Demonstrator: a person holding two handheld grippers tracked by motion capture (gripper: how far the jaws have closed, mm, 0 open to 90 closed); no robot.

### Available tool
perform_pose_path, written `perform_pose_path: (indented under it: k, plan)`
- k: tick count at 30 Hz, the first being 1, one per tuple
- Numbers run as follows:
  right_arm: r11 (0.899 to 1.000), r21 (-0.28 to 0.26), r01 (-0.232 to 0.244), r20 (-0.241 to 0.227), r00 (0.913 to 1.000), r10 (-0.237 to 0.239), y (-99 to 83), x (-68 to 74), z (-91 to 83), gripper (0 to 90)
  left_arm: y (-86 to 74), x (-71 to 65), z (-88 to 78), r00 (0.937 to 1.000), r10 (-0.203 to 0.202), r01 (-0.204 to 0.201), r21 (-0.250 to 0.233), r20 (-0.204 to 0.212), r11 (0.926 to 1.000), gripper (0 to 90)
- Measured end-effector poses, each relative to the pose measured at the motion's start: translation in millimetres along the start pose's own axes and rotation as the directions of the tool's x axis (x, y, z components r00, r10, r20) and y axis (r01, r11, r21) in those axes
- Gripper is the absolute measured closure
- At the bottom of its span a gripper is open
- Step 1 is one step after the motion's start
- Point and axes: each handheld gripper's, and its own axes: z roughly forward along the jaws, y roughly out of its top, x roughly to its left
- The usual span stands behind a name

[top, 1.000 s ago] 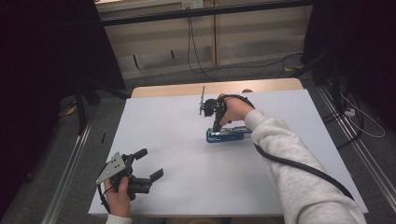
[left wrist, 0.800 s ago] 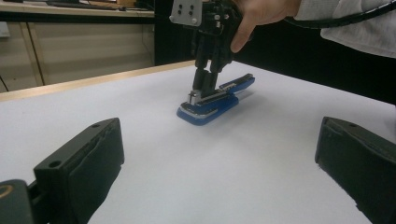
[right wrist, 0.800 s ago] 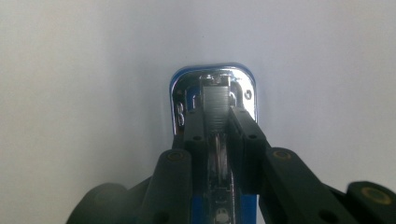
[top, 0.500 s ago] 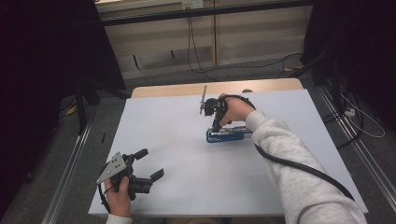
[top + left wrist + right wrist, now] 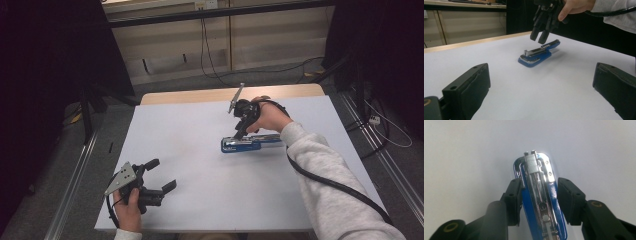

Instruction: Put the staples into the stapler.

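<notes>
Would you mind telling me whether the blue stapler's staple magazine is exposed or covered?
Exposed. The stapler lies flat on the table, its metal staple channel and staples uncovered between the right tool's jaws.

A white table (image 5: 200, 150) with a wooden far edge; on it — right of centre — lies a blue stapler (image 5: 248, 143).
</notes>
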Motion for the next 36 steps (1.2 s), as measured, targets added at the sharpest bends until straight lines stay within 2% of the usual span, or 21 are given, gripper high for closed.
perform_pose_path:
  k: [3, 4, 5, 6, 8, 11, 14, 17, 19, 20, 22, 23, 24, 28, 31, 32, 36]
  plan:
    - [0.996, -0.056, -0.072, 0.014, 0.9972, 0.073, -11.7, -1.8, -4.0, 46.6, 2.0, -0.4, 2.6, 1.0000, -0.003, 0.003, 0.006, 0.001, 1.0000, 1.3]
    - [0.989, -0.094, -0.111, 0.014, 0.9936, 0.113, -20.0, -4.0, -6.9, 41.3, 2.5, -0.5, 3.6, 1.0000, -0.006, 0.006, 0.007, 0.002, 1.0000, 1.3]
    - [0.989, -0.094, -0.111, 0.014, 0.9936, 0.113, -20.0, -4.0, -6.9, 41.3, 3.0, -1.0, 4.6, 0.9999, -0.012, 0.012, 0.007, 0.004, 0.9999, 1.3]
    - [0.986, -0.116, -0.122, 0.014, 0.9922, 0.124, -24.1, -5.0, -8.1, 38.0, 3.8, -0.6, 5.9, 0.9999, -0.010, 0.010, 0.008, 0.009, 0.9999, 1.3]
    - [0.975, -0.146, -0.166, 0.009, 0.9855, 0.169, -31.9, -6.0, -10.7, 36.5, 4.9, -0.7, 8.8, 0.9997, -0.023, 0.023, 0.015, 0.013, 0.9996, 1.3]
    - [0.970, -0.165, -0.181, 0.016, 0.9824, 0.186, -41.2, -6.1, -12.4, 29.4, 6.8, -0.1, 14.5, 0.9993, -0.031, 0.030, 0.046, 0.022, 0.9985, 1.2]
    - [0.966, -0.171, -0.194, 0.026, 0.9792, 0.201, -49.0, -3.8, -12.5, 26.9, 9.7, -1.2, 20.3, 0.9983, -0.039, 0.036, 0.065, 0.044, 0.9972, 1.4]
    - [0.956, -0.192, -0.220, 0.018, 0.9736, 0.227, -56.1, -2.1, -12.7, 25.9, 10.8, -1.3, 25.6, 0.9978, -0.045, 0.041, 0.083, 0.048, 0.9957, 1.3]
    - [0.953, -0.205, -0.222, 0.043, 0.9709, 0.236, -60.0, 0.1, -13.6, 22.0, 10.7, -1.4, 28.6, 0.9977, -0.054, 0.050, 0.090, 0.042, 0.9947, 1.5]
    - [0.945, -0.221, -0.240, 0.039, 0.9663, 0.254, -64.4, 1.5, -14.6, 21.8, 10.8, -0.9, 30.1, 0.9973, -0.056, 0.051, 0.099, 0.046, 0.9937, 1.5]
    - [0.943, -0.227, -0.242, 0.043, 0.9651, 0.258, -66.6, 2.2, -14.9, 21.5, 11.0, -0.1, 32.2, 0.9967, -0.064, 0.059, 0.102, 0.050, 0.9931, 1.5]
    - [0.939, -0.227, -0.259, 0.041, 0.9607, 0.275, -71.2, 4.6, -15.0, 19.3, 11.2, 0.0, 33.2, 0.9965, -0.066, 0.060, 0.106, 0.051, 0.9925, 1.4]
    - [0.939, -0.227, -0.259, 0.041, 0.9607, 0.275, -71.2, 4.6, -15.0, 19.3, 11.4, 0.0, 34.5, 0.9963, -0.069, 0.063, 0.112, 0.050, 0.9917, 1.4]
    - [0.927, -0.245, -0.285, 0.054, 0.9503, 0.307, -83.5, 8.4, -15.4, 18.2, 12.7, -0.6, 39.2, 0.9963, -0.071, 0.065, 0.123, 0.049, 0.9903, 1.5]
    - [0.923, -0.264, -0.279, 0.060, 0.9507, 0.304, -88.6, 9.4, -15.8, 17.7, 13.2, -1.2, 43.6, 0.9960, -0.069, 0.061, 0.138, 0.057, 0.9886, 1.4]
    - [0.919, -0.268, -0.290, 0.062, 0.9464, 0.317, -90.7, 10.1, -16.2, 17.5, 13.4, -1.7, 45.1, 0.9958, -0.071, 0.062, 0.137, 0.058, 0.9885, 1.4]
    - [0.915, -0.284, -0.286, 0.092, 0.9418, 0.323, -98.0, 12.9, -19.7, 16.9, 13.7, -1.2, 51.2, 0.9950, -0.077, 0.066, 0.153, 0.064, 0.9860, 1.4]
